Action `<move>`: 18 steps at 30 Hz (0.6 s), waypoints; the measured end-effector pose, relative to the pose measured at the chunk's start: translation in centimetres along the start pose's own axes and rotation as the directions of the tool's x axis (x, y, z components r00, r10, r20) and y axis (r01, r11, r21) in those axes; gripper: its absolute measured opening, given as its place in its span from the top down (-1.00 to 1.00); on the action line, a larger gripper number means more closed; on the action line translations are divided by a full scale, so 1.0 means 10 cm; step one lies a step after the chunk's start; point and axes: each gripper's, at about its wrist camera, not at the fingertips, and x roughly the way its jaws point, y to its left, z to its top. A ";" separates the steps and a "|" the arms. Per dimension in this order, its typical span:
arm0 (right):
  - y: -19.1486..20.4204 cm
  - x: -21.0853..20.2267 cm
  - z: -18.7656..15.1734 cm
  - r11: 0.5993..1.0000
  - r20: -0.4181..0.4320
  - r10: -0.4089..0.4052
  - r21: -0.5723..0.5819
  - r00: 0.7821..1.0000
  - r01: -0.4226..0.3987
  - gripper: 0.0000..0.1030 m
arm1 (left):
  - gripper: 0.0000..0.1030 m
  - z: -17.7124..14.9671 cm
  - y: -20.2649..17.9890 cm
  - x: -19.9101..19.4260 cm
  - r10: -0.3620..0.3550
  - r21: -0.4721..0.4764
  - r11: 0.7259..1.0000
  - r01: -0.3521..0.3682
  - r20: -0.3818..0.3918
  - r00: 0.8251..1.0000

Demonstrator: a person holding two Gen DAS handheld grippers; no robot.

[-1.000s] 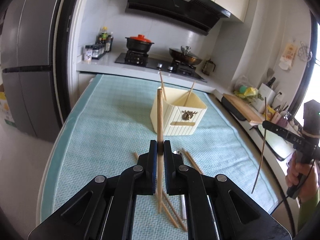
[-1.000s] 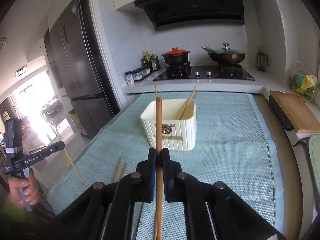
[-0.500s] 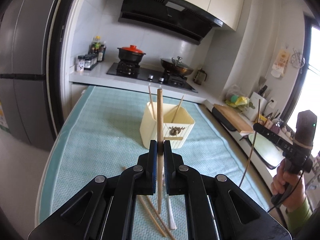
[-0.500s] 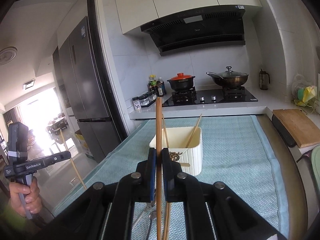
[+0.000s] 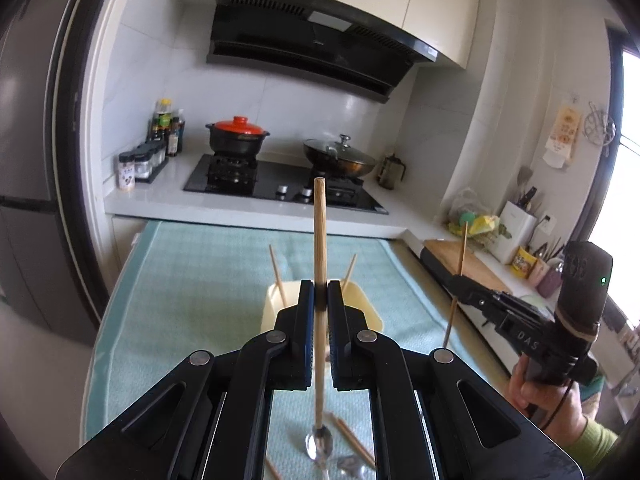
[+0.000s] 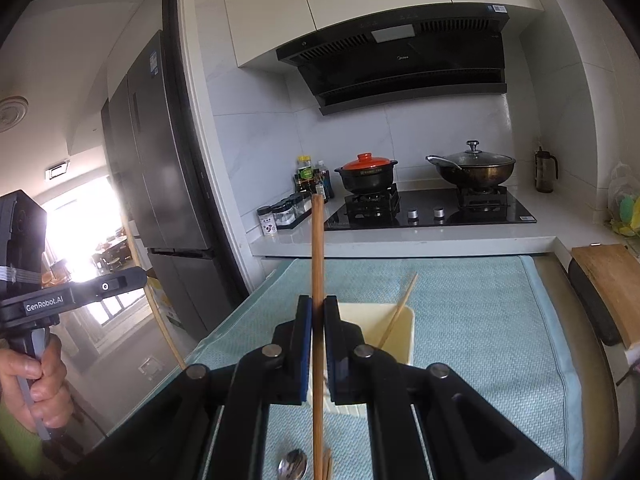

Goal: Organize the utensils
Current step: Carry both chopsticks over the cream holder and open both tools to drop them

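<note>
Above the cream holder [image 5: 370, 312] with two chopsticks, each gripper's fingers [image 5: 337, 300] [image 6: 305, 320] clamping one chopstick [image 5: 319, 240] [image 6: 317, 264]; perhaps two spoons [image 5: 319, 446] below.

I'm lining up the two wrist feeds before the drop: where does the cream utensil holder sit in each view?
Left wrist: the cream utensil holder is just below centre, mostly hidden behind the left gripper and its chopstick.
Right wrist: the holder is below centre, slightly right, behind the right gripper.
Shared landmark: the red-lidded pot on the stove.
</note>
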 end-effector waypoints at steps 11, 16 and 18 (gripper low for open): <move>-0.36 0.93 0.61 1.000 0.170 -0.022 0.016 0.985 0.020 0.88 | 0.92 0.50 -0.12 0.99 0.061 0.073 0.995 -0.065 0.054 0.997; -0.50 1.46 0.39 0.999 0.093 -0.013 0.042 0.996 0.009 0.88 | 0.92 0.31 -0.05 1.43 0.084 0.065 0.994 -0.083 -0.006 0.996; -0.55 1.67 0.26 0.998 0.025 -0.005 0.062 1.000 0.003 0.88 | 0.92 0.20 -0.01 1.58 0.096 0.066 0.993 -0.094 -0.035 0.995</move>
